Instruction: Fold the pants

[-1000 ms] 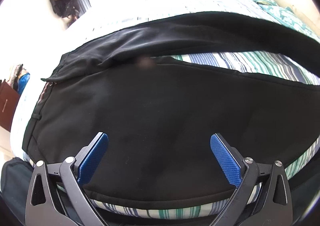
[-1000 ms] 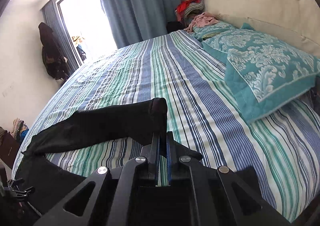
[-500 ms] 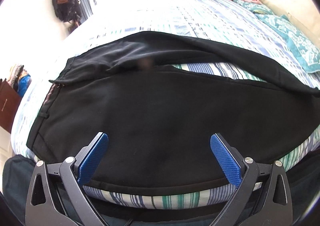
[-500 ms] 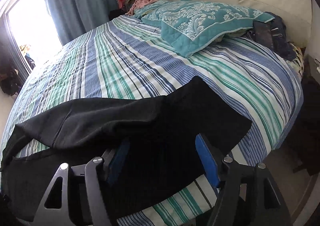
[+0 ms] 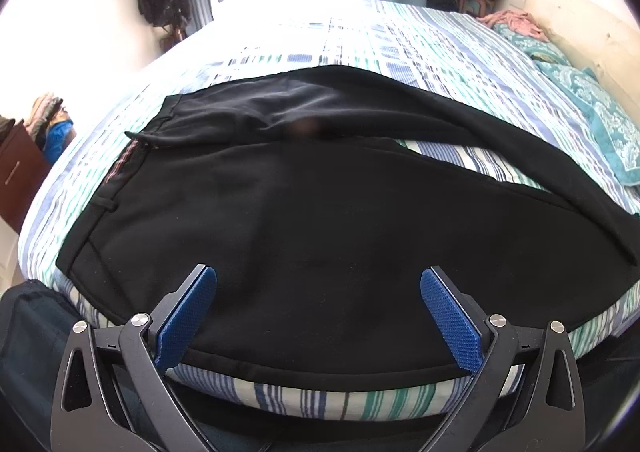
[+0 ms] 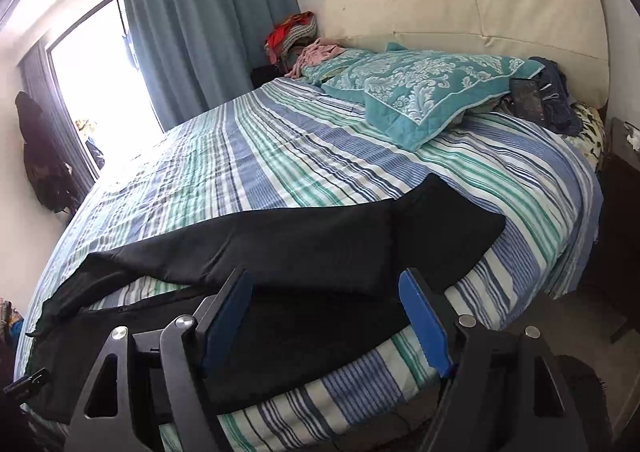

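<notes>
black pants (image 5: pixel 320 236) lie flat along the near edge of the striped bed (image 6: pixel 280 155) — one leg laid partly over the other, cuffs meeting at the right. left gripper (image 5: pixel 318 316) hovers wide, holding nothing; right gripper (image 6: pixel 326 316) is opening, clear of the cloth. lengthwise fold looks barely begun — cross folds remain.

Striped bed (image 6: pixel 248 155) bears black pants (image 5: pixel 320 219) (unfolded), teal pillow (image 6: pixel 416 87).
</notes>
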A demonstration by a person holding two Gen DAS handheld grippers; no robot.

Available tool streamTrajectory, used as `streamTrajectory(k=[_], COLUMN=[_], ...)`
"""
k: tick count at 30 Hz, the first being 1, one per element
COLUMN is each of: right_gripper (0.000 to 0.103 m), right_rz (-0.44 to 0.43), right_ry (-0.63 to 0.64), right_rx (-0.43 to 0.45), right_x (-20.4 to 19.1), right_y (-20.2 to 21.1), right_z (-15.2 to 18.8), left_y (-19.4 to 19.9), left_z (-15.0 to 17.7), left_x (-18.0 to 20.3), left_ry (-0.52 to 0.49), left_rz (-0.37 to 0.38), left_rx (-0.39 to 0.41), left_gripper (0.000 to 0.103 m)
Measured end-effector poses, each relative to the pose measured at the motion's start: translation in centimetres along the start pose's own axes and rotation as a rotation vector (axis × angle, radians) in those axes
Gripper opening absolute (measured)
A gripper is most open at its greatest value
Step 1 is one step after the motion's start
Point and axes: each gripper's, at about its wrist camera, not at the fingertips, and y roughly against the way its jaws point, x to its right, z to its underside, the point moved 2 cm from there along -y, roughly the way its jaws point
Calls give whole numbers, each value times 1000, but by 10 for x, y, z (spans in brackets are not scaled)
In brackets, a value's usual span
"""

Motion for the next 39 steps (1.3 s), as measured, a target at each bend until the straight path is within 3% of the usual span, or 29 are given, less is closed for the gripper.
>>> streamTrajectory(k=[3, 10, 13, 17, 22, 25, 26, 27, 31, 39], right_gripper=[76, 76, 76, 76, 74, 39, 16, 11, 6, 6], right_rz=[-134, -460, -374, -200, -149, -104, -80, -67, -95, -252], right_ry=[-26, -155, -259, -558, -759, -723, -686, -657, -573, -398], right_rx=[-27, -325, -350, -254, -249, -275, -289, -296, -253, -167], right_x=[-10, -41, -24, 30, 61, 61, 59, 58, 51, 20], right_y=[-9, -71, -102, -109, -121, -131, -133, -133, -121, -83], right_z=[6, 35, 38, 31, 18, 8, 5, 4, -3, -34], left_y=[4, 10, 14, 23, 20, 16, 15, 15, 12, -2], left_z=[2, 0, 2, 5, 6, 7, 8, 8, 11, 12], left_x=[-15, -31, -28, -23, -17, -9, -6, -4, 5, 15], left_ry=[45, 103, 79, 35, 9, -20, -32, -46, -93, -129], left_rz=[-1, -8, -7, -26, -40, -44, -46, -48, -63, -63], left_rx=[9, 26, 32, 57, 47, 32, 30, 30, 23, -29], left_gripper=[102, 102, 102, 102, 102, 102, 102, 102, 102, 102])
